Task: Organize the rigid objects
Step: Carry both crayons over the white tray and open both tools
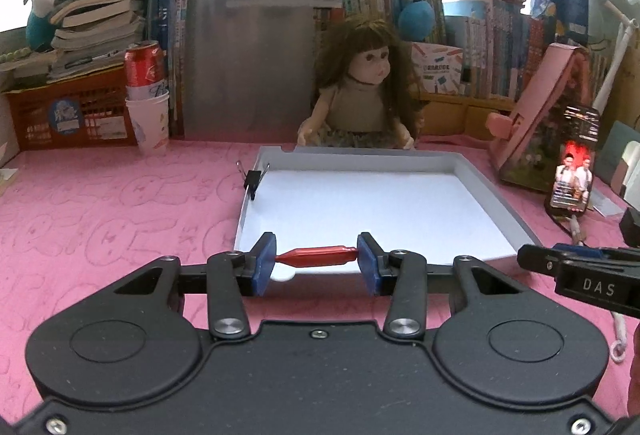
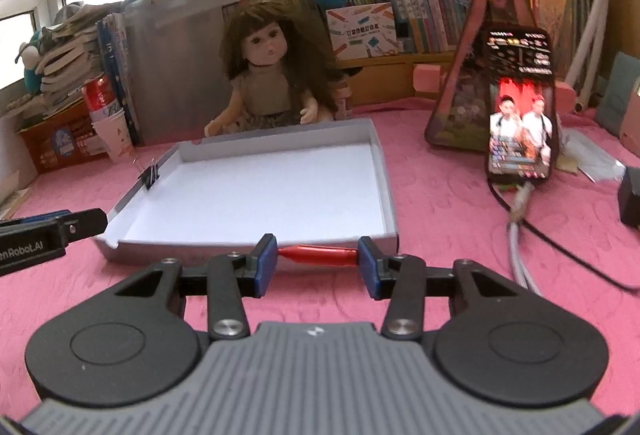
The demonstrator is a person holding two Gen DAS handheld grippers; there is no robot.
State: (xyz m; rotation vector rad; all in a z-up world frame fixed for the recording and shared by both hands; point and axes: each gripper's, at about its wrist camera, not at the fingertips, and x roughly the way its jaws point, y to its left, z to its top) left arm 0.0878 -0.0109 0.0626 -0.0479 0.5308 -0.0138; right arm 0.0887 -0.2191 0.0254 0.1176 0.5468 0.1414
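Left gripper (image 1: 317, 262): the blue pads stand partly closed and pinch a red peg (image 1: 316, 256) end to end, so it lies crosswise between them. It hangs over the near edge of the tray, at 6 o'clock of the white floor.
Right gripper (image 2: 318, 262): the same partly closed stance, clamped on a second red peg (image 2: 318, 255), again by its two ends. It hovers just short of the tray's near wall, at about 5 o'clock of it.
Why held so: a judgement only, but gripping the ends keeps each slim piece level and lets it drop flat once the pads part.
Red pieces: smooth, glossy plastic, spindle-shaped, thicker in the middle, tapering to narrow tips.
Tray (image 2: 390, 203): a shallow cardboard box lid, grey outside, matt white inside, with low straight walls. It looks like the collecting place, and its floor holds nothing yet.
Binder clip (image 1: 253, 180): black metal with wire handles raised, clamped on the left wall at about 10 o'clock, probably to stiffen that wall.
Tablecloth (image 1: 100, 227): soft pink fabric, embossed with cartoon shapes.
Background: a long-haired doll (image 1: 362, 91) sits at 12 o'clock behind the tray; a lit phone (image 2: 520, 107) leans at 2 o'clock.
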